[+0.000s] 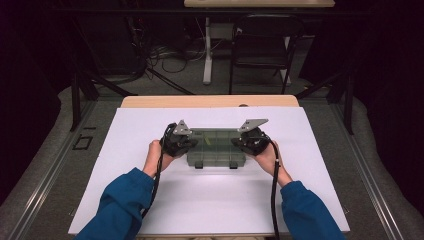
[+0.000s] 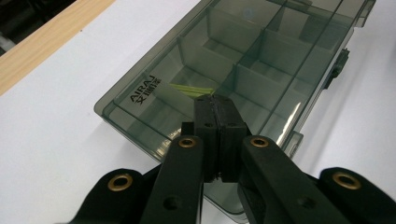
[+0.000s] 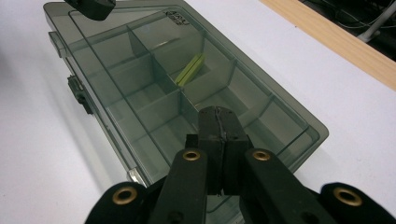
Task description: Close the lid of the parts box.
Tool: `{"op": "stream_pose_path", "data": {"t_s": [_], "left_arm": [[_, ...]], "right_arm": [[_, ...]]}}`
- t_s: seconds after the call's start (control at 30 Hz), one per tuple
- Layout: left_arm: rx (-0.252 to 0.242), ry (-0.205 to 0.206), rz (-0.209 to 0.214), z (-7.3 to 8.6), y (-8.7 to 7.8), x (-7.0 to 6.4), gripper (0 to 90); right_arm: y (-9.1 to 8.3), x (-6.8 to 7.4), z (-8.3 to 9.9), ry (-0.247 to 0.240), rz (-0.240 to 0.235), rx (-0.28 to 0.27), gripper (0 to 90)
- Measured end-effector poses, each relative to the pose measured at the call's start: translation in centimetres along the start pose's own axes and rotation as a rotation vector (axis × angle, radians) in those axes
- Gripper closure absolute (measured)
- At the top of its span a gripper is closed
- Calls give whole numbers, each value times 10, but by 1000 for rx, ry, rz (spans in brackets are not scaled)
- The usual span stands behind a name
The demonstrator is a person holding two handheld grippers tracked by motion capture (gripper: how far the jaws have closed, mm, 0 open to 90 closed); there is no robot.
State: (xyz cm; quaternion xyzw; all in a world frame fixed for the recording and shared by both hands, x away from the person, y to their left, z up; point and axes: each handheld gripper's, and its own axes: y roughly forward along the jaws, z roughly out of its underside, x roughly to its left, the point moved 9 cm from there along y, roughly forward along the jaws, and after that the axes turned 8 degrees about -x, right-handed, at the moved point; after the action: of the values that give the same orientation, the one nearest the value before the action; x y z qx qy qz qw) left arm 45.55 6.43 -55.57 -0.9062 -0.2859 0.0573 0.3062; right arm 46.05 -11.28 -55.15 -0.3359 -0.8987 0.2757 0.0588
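A smoky clear compartment box point(image 1: 215, 150) lies closed in the middle of the white mat, its two latches point(image 1: 199, 164) facing the person. A thin yellow-green item point(image 2: 191, 88) point(image 3: 191, 69) rests in one inner compartment. My left gripper point(image 1: 189, 142) point(image 2: 215, 100) is over the box's left end, its jaws pressed together with nothing between them. My right gripper point(image 1: 244, 142) point(image 3: 218, 112) is over the right end, likewise shut and empty. I cannot tell if either tip touches the lid. The left gripper's tip point(image 3: 91, 7) peeks in at the top of the right gripper view.
The white mat point(image 1: 150, 200) covers a wooden table whose far edge point(image 1: 210, 101) shows beyond it. A dark chair point(image 1: 262, 45) and a white table leg point(image 1: 207, 50) stand on the floor behind. The box's side latch point(image 2: 342, 63) point(image 3: 77, 91) sticks out slightly.
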Motion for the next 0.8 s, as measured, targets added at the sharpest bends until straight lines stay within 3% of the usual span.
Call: {"op": "stream_pose_path", "data": {"t_s": [0.8], "left_arm": [[25, 14, 6, 9, 10, -6, 894]], "right_arm": [[8, 4, 13, -8, -9, 44, 898]]}}
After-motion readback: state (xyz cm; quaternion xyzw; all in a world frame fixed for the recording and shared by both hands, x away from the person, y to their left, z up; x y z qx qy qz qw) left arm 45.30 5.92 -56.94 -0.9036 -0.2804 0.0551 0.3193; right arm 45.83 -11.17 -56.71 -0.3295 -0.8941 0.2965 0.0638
